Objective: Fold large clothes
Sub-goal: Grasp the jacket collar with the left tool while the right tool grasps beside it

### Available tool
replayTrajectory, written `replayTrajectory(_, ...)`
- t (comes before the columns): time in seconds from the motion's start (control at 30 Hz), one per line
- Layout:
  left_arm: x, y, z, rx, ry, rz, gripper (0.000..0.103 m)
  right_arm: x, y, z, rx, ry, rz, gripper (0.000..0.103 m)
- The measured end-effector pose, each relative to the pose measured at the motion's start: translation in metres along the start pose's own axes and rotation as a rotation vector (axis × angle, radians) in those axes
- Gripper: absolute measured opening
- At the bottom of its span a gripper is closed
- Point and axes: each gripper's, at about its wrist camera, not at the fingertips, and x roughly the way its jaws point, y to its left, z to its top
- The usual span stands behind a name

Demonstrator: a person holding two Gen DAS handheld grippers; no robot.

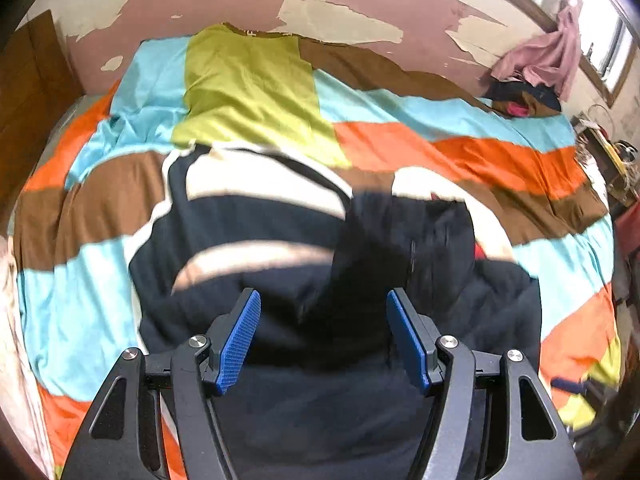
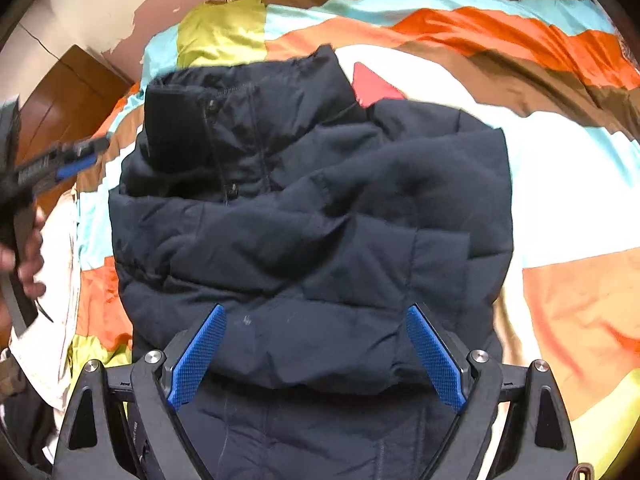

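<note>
Right wrist view: I find the dark navy puffer jacket (image 2: 304,216) bundled on the patchwork bedspread (image 2: 560,300), collar and zip toward twelve o'clock, one quilted panel laid over the body. I judge it partly folded, kept at the middle of the bed so both tools can reach it. My right gripper (image 2: 316,354) hangs over the jacket's near edge with its jaws wide; the blue pads (image 2: 200,354) stand clear on either side and pinch no cloth. I read this as a release or a pause before the next hold.

At nine o'clock, the left gripper (image 2: 60,168) is held off the jacket in a person's hand (image 2: 28,256).

In the left wrist view, its jaws are partly apart with nothing between them, above the blurred jacket. A pile of clothes (image 1: 528,76) waits at two o'clock by the wall.
</note>
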Motion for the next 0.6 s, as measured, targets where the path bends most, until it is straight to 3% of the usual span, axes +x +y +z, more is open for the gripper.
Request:
replayTrajectory(0.13,0.025,-0.007,0.038,-0.066,0.065,-0.001,0.059,-0.007,-0.007,0.023,0.006,-0.021,0.019,0.091)
replayTrajectory(0.27,0.051,-0.009,0.055,-0.082,0.136,0.042,0.059,-0.010,-0.011,0.043,-0.010,-0.041,0.026,0.091)
replayTrajectory(0.37,0.063,-0.006,0.055,-0.104,0.192,0.027,0.057,-0.009,-0.013,0.054,-0.015,-0.045,0.030,0.091)
replayTrajectory(0.4,0.067,-0.006,0.053,-0.101,0.213,0.036,0.053,-0.007,-0.014,0.057,-0.015,-0.044,0.030,0.091)
replayTrajectory(0.47,0.071,-0.006,0.049,-0.087,0.245,0.039,0.022,-0.004,-0.015,0.060,-0.019,-0.043,0.034,0.091)
replayTrajectory(0.6,0.069,-0.008,0.041,-0.031,0.247,0.039,0.008,0.002,-0.010,0.068,-0.035,-0.040,0.037,0.091)
